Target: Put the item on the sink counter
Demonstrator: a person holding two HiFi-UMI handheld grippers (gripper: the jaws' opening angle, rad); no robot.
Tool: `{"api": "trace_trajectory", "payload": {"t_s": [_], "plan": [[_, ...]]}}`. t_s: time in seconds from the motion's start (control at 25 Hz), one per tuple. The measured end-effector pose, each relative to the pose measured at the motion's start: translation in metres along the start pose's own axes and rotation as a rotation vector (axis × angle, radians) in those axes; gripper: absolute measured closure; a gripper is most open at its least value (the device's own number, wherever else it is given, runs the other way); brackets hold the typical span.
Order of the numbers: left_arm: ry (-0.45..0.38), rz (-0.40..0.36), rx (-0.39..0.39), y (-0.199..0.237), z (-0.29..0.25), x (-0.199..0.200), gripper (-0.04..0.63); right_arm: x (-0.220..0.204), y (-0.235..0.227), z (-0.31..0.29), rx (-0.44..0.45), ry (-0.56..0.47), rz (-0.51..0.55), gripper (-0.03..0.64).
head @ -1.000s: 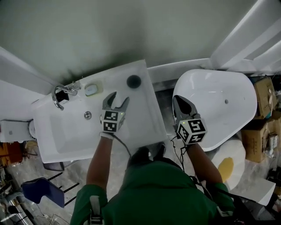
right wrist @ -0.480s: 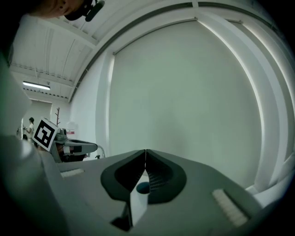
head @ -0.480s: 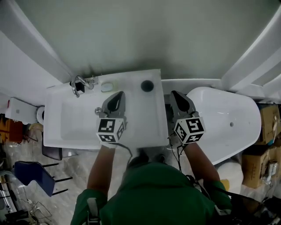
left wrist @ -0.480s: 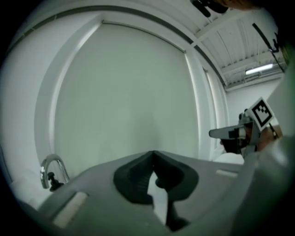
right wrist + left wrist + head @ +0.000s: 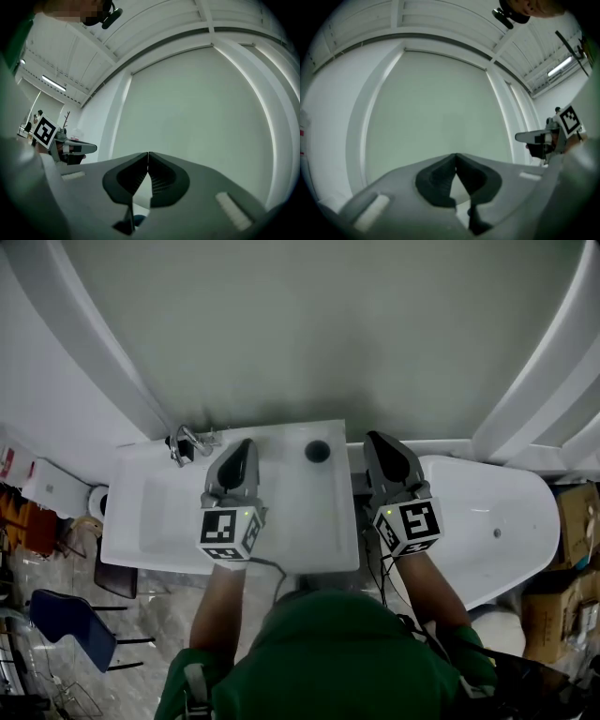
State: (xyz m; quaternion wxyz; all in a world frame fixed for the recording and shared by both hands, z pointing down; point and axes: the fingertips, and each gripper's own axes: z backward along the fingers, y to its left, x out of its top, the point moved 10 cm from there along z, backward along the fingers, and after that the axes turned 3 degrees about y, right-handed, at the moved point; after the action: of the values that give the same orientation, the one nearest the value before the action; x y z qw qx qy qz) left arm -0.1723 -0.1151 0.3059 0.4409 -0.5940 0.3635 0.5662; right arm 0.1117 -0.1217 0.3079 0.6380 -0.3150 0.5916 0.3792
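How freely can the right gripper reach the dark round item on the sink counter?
Probably yes: the right gripper hovers near the dark round item, nothing between them, but its shut jaws must open first.

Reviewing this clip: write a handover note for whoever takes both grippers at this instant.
Grippers: the left gripper is shut with its fingers together and nothing between them, and it is held over the sink counter. The right gripper is also shut and empty, between the counter and the bathtub.
Things: a dark round item sits on the counter's back edge, to the right of the faucet.
Done: neither gripper holds anything, so the placing looks finished.
Left: probably only confirming that the round item is the task's item, which I cannot tell from here.
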Motion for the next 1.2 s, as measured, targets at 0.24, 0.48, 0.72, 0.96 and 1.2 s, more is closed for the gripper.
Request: {"api": "trace_trajectory", "payload": {"t_s": [0.24, 0.48, 0.72, 0.96, 1.2], "plan": [[-0.052, -0.025, 0.009, -0.002, -0.001, 0.014, 0.595, 0.007, -0.001, 0.004, -0.005, -0.019, 0.054, 0.614], [-0.047, -0.027, 0.007, -0.004, -0.001, 0.015, 0.595, 0.005, -0.006, 0.009, -0.027, -0.006, 0.038, 0.614], [-0.029, -0.024, -0.007, -0.003, 0.005, 0.012, 0.595, 0.002, -0.002, 0.012, -0.036, 0.008, 0.023, 0.614], [-0.016, -0.022, 0.002, 0.005, 0.013, 0.010, 0.595, 0.001, 0.006, 0.011, -0.030, 0.004, 0.019, 0.614], [-0.012, -0.012, 0.019, 0.013, 0.022, 0.007, 0.595, 0.001, 0.014, 0.009, -0.024, 0.010, 0.000, 0.614]]}}
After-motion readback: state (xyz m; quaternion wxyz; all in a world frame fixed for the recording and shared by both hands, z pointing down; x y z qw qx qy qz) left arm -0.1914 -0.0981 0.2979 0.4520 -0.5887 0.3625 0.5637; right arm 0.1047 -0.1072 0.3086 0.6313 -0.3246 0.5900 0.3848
